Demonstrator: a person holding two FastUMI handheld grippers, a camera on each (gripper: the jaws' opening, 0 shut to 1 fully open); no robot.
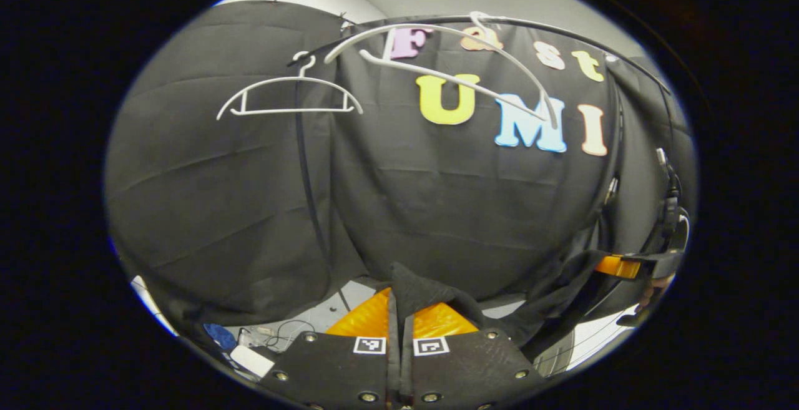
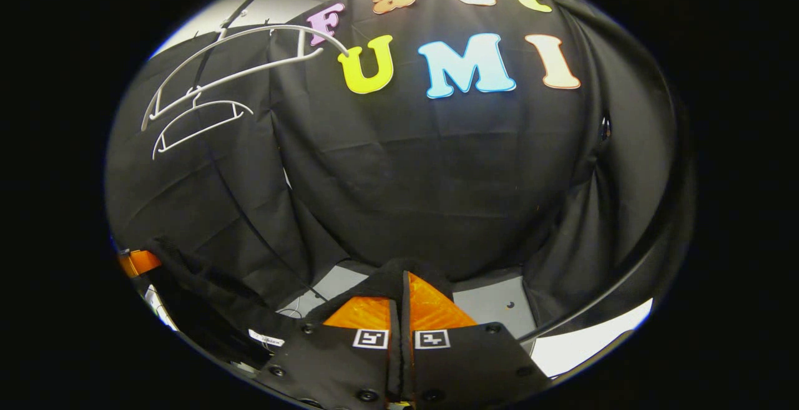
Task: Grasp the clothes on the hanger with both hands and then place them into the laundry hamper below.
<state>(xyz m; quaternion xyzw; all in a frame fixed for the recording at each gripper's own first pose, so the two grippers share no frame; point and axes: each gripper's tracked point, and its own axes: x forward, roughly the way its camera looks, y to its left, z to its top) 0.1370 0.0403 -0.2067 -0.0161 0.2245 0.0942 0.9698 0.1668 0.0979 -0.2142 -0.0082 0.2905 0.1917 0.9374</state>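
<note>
A black garment (image 1: 431, 288) hangs stretched between both grippers, below the rail. In the left gripper view my left gripper (image 1: 399, 301) is shut on one bunched end of it, and the cloth runs right to the other gripper (image 1: 624, 266) and the hand holding it. My right gripper (image 2: 399, 285), in the right gripper view, is shut on the other end of the garment (image 2: 206, 297), which sags left to the far gripper (image 2: 137, 261). Two bare white hangers (image 1: 288, 95) (image 1: 449, 54) stay on the rail (image 1: 562, 29).
The same two hangers (image 2: 237, 54) (image 2: 200, 117) show at the upper left of the right gripper view. On the grey floor (image 1: 324, 316) lie cables, a blue item (image 1: 220, 335) and a white box (image 1: 253, 360). A pale surface crossed by dark bars (image 2: 593, 335) lies at the lower right.
</note>
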